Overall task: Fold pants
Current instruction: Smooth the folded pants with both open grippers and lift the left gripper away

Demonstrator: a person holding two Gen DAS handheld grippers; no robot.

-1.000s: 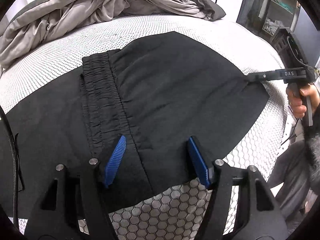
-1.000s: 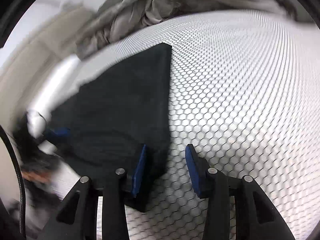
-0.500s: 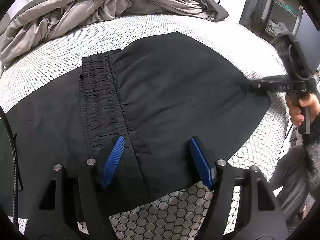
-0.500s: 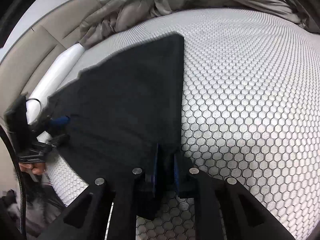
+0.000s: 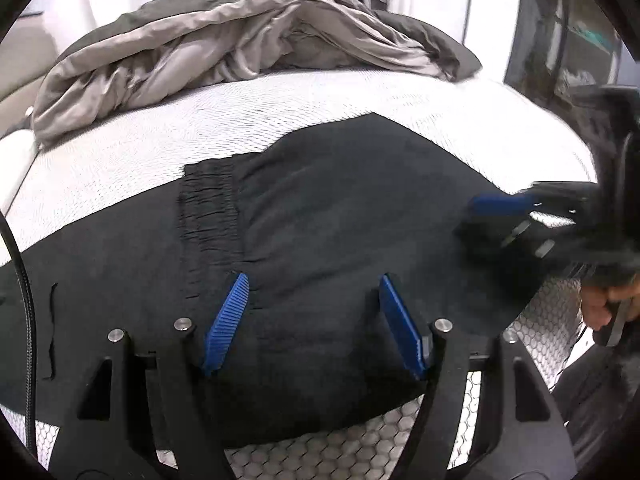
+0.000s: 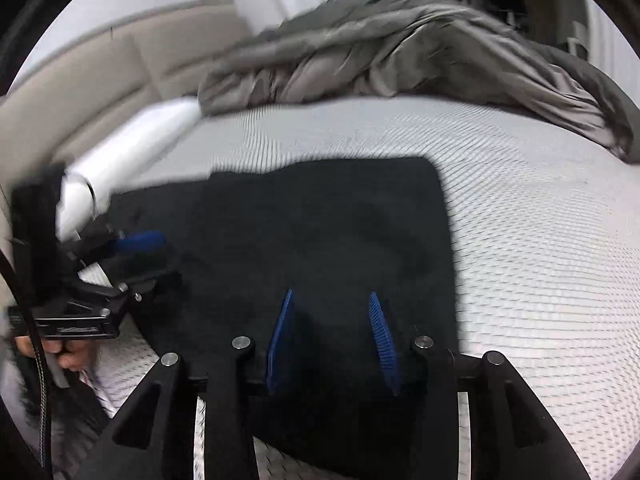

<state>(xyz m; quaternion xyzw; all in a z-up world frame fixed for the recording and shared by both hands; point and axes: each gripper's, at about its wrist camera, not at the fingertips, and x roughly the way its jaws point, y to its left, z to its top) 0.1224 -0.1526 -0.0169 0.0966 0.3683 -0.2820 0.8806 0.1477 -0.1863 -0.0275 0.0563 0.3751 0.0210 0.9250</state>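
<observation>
Black pants lie spread flat on the white honeycomb mattress, with the gathered elastic waistband left of centre. My left gripper is open and empty, its blue pads just over the pants' near edge. My right gripper is open and empty over the right part of the pants. It also shows in the left wrist view at the pants' right edge. My left gripper shows in the right wrist view at the left.
A crumpled grey duvet lies heaped at the back of the bed. A beige headboard and a white roll are at the left in the right wrist view. Shelving stands beyond the bed's right side.
My right gripper was shut on the pants' right edge half a second ago; now it is open and has moved in over the cloth. My left gripper stays open and has moved slightly forward.
</observation>
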